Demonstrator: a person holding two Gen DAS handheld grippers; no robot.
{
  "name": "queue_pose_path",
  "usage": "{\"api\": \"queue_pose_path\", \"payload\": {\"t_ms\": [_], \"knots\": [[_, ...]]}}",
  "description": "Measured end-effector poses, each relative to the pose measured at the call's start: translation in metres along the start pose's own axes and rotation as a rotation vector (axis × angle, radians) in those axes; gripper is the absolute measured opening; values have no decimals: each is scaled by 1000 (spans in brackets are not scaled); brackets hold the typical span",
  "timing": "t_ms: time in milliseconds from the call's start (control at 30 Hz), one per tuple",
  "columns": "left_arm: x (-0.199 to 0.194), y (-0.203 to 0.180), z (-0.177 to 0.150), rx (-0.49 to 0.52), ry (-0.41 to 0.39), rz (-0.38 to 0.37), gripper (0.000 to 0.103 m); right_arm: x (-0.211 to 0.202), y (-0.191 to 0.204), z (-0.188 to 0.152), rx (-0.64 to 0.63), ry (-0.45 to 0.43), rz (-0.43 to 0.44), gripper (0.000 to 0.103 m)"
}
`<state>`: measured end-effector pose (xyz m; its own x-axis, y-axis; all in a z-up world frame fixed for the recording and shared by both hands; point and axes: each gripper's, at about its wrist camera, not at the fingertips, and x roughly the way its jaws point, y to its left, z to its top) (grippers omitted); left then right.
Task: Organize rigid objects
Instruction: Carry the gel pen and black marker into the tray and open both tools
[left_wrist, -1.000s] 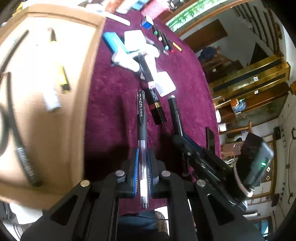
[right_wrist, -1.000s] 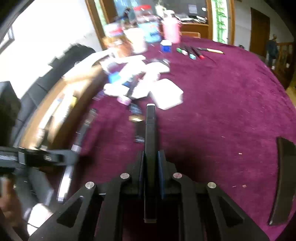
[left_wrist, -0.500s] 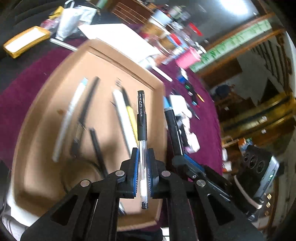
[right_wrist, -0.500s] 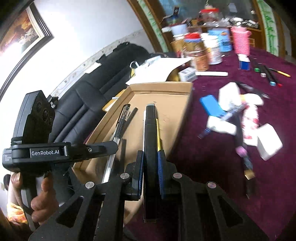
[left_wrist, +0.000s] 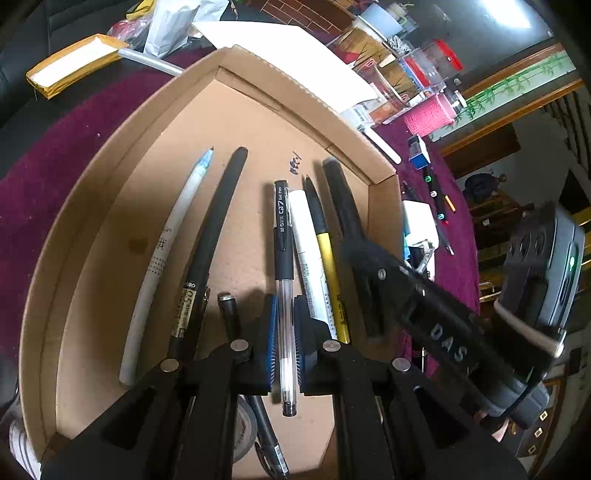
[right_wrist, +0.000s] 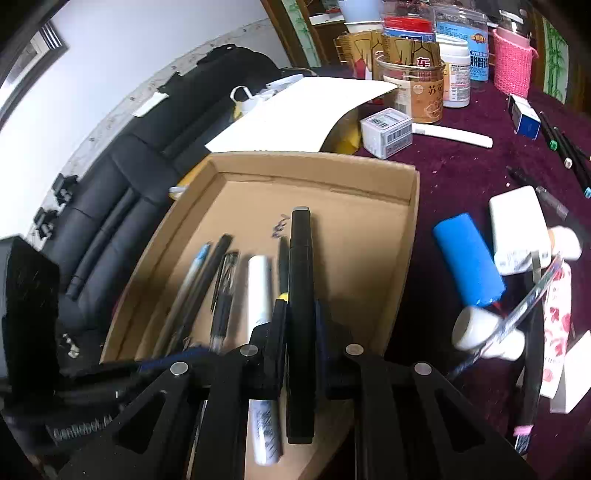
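Item 1 — left gripper (left_wrist: 284, 332): clamped on clear gel pen (left_wrist: 282, 254) w/ black grip & cap, barrel pinched between blue pads, cap pointing to 12 o'clock. Now over cardboard tray (left_wrist: 92, 206); a sec ago over maroon cloth (left_wrist: 48, 155) w/ tray off at 9 o'clock.

Item 2 — right gripper (right_wrist: 300, 328): narrow, pinching thick black marker (right_wrist: 301, 280), tip to 12 o'clock. Also over tray (right_wrist: 412, 206) now; a sec ago above cloth (right_wrist: 472, 173), facing the loose clutter.

Item 3 — tray contents (left wrist view, 9 to 3 o'clock): white pen w/ blue tip (left_wrist: 166, 254), long black pen (left_wrist: 212, 236), white marker (left_wrist: 308, 254), yellow-barrel pen (left_wrist: 328, 266). All lying roughly parallel, tips to 12 o'clock. Held gel pen lines up just beside white marker, at its 9 o'clock; whether above or touching tray floor, cannot tell.

Item 4 — still outside tray (right wrist view, 3 o'clock of tray): blue block (right_wrist: 467, 258), white box (right_wrist: 517, 229), markers (right_wrist: 561, 147) at approx 2 o'clock, jars at 12–1 o'clock.

Change: both hands carried across from cloth to tray, each w/ its item still gripped.

Meaning for task: carry leg likely done for both; neither piece released yet. Next step prob. lower & open, keeping same alignment as the row. Clutter on cloth remains, so plenty left to sort.
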<state>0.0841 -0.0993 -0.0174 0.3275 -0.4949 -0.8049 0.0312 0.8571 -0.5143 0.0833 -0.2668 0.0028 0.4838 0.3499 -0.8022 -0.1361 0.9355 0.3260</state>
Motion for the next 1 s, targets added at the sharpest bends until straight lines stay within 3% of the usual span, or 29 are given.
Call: {"api": "queue_pose_path", "payload": {"t_ms": [367, 533, 600, 633, 767, 867, 933, 967, 1000], "knots": [[-3, -2, -3, 32, -4, 25, 7, 12, 9, 1, -82, 34, -118, 13], [-1, 5, -2, -6, -7, -28, 7, 9, 2, 2, -47, 41, -82, 15], [-2, 10, -2, -28, -11, -50, 8, 1, -4, 1, -13, 35, -43, 20], [-4, 12, -3, -38, -18, -55, 8, -5, -7, 1, 4, 25, -25, 28], [-13, 7, -12, -48, -49, -72, 22, -39, -21, -12, 62, -35, 79, 35], [-29, -15, -26, 23, -128, -82, 23, -74, -36, -40, 89, -114, 139, 38], [-36, -36, -38, 93, -177, -74, 35, -96, -47, -69, 102, -166, 150, 39], [-37, -47, -44, 126, -194, -74, 46, -102, -51, -80, 110, -177, 150, 39], [-36, -57, -51, 154, -203, -76, 49, -110, -59, -93, 123, -188, 147, 39]]}}
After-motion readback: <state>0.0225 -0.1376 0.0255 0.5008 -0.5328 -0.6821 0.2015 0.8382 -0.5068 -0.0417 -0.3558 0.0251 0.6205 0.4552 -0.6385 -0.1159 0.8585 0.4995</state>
